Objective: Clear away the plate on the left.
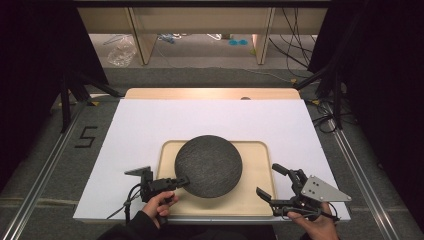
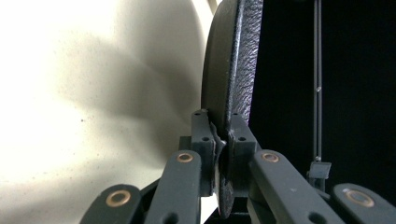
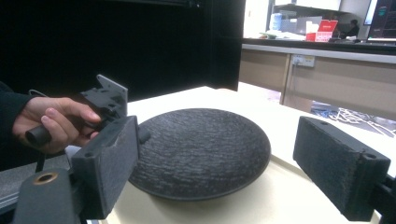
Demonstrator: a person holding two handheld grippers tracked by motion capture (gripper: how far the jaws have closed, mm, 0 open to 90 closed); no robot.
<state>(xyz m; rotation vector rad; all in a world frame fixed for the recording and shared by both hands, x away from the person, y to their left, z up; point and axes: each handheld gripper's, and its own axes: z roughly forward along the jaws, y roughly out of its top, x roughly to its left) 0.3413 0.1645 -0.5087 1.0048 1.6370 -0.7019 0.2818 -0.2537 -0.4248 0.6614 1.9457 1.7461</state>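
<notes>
A round dark textured plate sits over a pale wooden tray on the white table. My left gripper is shut on the plate's near-left rim; in the left gripper view the plate stands edge-on between the closed jaws of the gripper. My right gripper is open at the tray's right edge, nothing between its pads. In the right gripper view the plate lies ahead between the wide-apart jaws, and the other hand holds the left gripper at the plate's far rim.
The white table top stretches behind and to the left of the tray. Black stands and cables flank the table on the floor. A "5" marking lies on the floor at the left.
</notes>
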